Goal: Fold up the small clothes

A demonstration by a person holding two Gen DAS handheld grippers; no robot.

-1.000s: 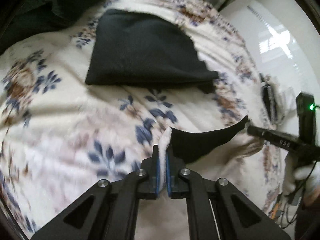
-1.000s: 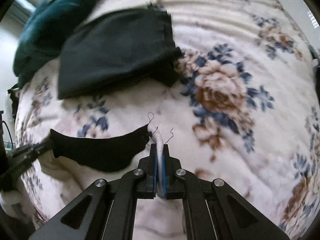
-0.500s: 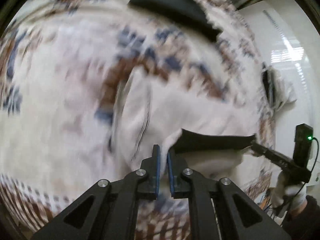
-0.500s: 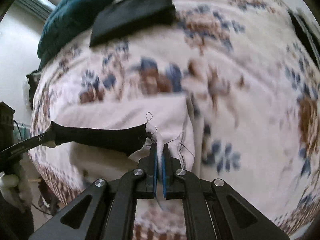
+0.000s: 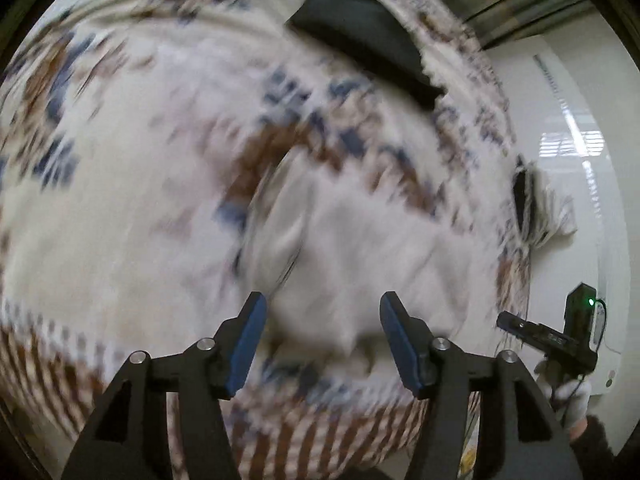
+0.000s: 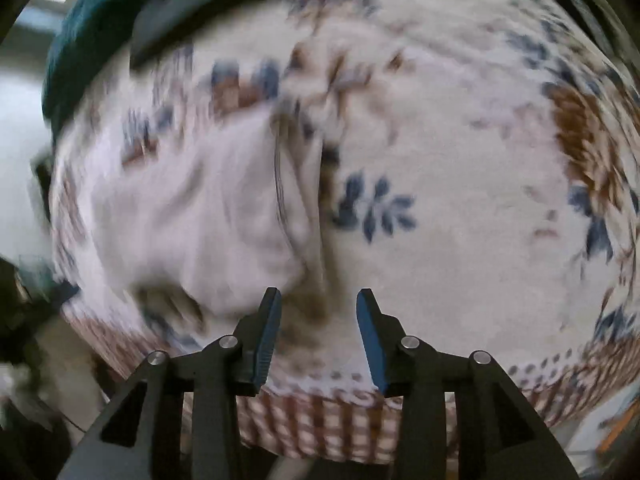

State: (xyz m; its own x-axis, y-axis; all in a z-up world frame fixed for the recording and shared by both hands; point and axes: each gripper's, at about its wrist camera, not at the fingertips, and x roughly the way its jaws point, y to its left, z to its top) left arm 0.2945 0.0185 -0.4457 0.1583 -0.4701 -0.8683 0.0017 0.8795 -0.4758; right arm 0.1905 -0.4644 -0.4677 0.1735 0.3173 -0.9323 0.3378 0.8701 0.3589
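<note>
A small white garment (image 5: 360, 248) lies folded over on the floral bedspread (image 5: 120, 200), blurred by motion. My left gripper (image 5: 322, 336) hangs just above its near edge, jaws opening, pads clear of the cloth. In the right wrist view the same white garment (image 6: 192, 224) lies left of centre. My right gripper (image 6: 318, 334) is beside its near right corner, jaws opening with nothing between the pads. The right gripper (image 5: 532, 330) also shows at the right edge of the left wrist view, in a gloved hand.
A folded black garment (image 5: 360, 40) lies at the far side of the bed, seen too as the black garment (image 6: 188, 8) beside a dark teal pillow (image 6: 88, 28). The bedspread's checked border (image 6: 320, 420) marks the near edge. A white wall (image 5: 580, 160) stands right.
Both grippers let go of the white garment's black-trimmed edge and opened. They carried it toward the near bed edge; it now lies folded over on the bedspread.
</note>
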